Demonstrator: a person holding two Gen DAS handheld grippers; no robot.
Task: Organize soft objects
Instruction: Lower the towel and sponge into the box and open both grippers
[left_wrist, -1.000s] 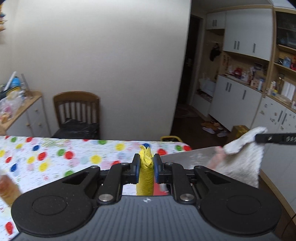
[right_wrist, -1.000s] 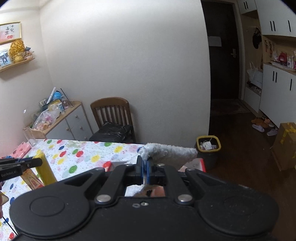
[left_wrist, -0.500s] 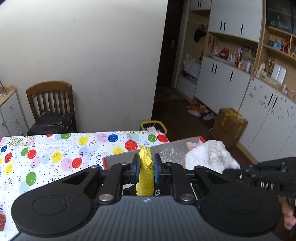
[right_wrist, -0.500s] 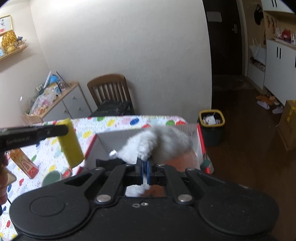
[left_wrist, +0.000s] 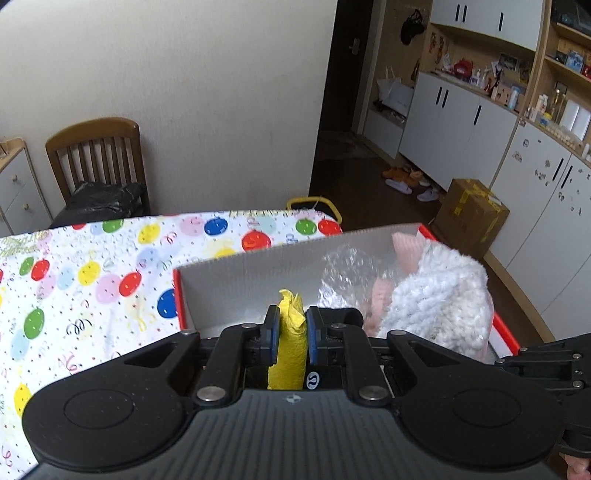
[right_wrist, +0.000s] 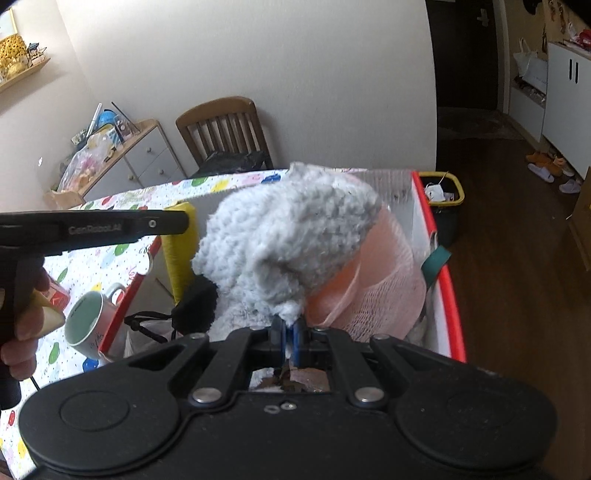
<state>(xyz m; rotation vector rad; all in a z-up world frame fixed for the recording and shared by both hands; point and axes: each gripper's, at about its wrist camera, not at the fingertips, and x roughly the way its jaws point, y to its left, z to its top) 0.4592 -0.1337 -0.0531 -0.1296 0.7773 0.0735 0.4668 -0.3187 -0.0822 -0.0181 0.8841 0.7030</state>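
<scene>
Here, fluffy white cloth (right_wrist: 288, 236), crumpled yellow cloth (left_wrist: 290, 343).

Yellow cloth (left_wrist: 287, 334), upright, pinched, and fluffy white cloth (right_wrist: 284, 236), bunched, hanging over red-rimmed box (right_wrist: 448, 280).

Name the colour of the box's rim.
Red, on the box; clearest from the right wrist.

Box floor (right_wrist: 417, 236) mostly hidden under the white fluffy cloth (right_wrist: 288, 236), yellow cloth's (left_wrist: 290, 343) lower end behind the tool body, mug (right_wrist: 92, 325) print too small to read
</scene>
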